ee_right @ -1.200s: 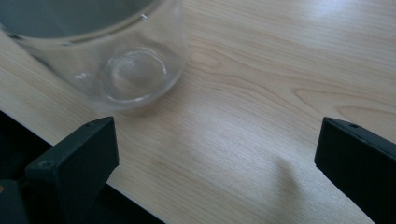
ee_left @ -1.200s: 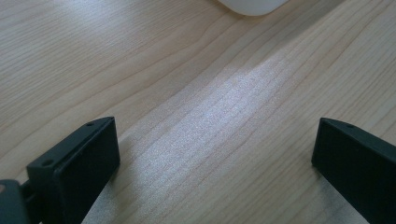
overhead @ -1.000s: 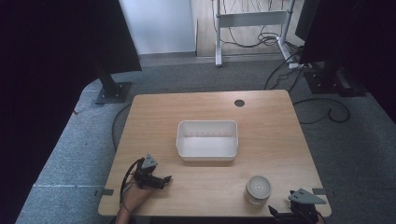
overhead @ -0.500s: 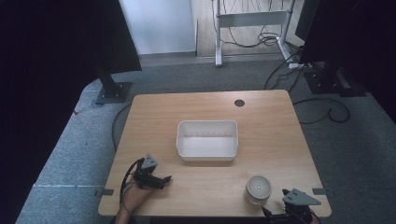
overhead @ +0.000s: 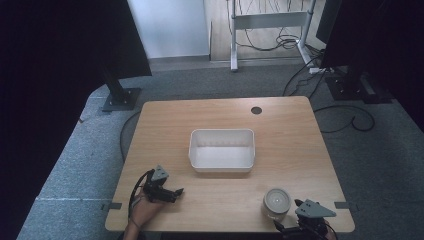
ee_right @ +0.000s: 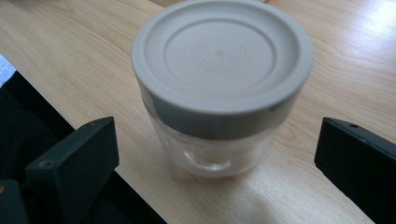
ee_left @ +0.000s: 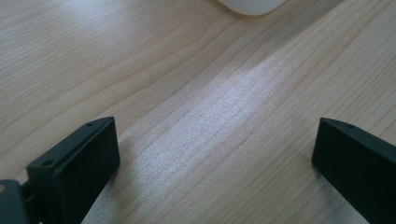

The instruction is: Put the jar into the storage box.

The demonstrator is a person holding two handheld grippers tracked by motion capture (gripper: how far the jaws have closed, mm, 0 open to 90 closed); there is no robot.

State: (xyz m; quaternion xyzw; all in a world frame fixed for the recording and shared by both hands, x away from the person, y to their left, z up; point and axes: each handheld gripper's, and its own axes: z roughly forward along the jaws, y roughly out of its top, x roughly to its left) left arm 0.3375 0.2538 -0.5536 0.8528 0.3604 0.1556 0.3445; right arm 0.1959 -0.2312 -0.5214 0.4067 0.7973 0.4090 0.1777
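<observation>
Jar: your jar (ee_right: pixel 219 88) stands upright at the near right edge of the desk (overhead: pixel 290 130), just left of your right tongs (overhead: pixel 305 220) and well apart from the white tub (overhead: pixel 222 150) at mid-desk.
Right tongs: spread wide, holding nothing; the jar sits between the jaws but ahead of them, touching neither.
Left tongs: your left tongs (overhead: pixel 172 192) rest low at the near left, jaws wide apart over bare wood, empty.
Handling: clear body, likely glass or hard plastic, so stiff, smooth and probably slippery; it looks empty, so expect it light and easy to tip. Treat it as breakable.
Where to hold: close on the clear wall below the grey lid (ee_right: pixel 222 51); the lid overhangs the body and should stop it sliding down through the jaws. Squeezing the lid alone risks it coming loose.
High view: gives you the layout, jar close to the desk edge, tub well behind.
Right gripper view: shows the lid's ringed top, the see-through wall and how near the drop is.
Left gripper view: a rounded corner of the tub (ee_left: pixel 254 5) at the top.
</observation>
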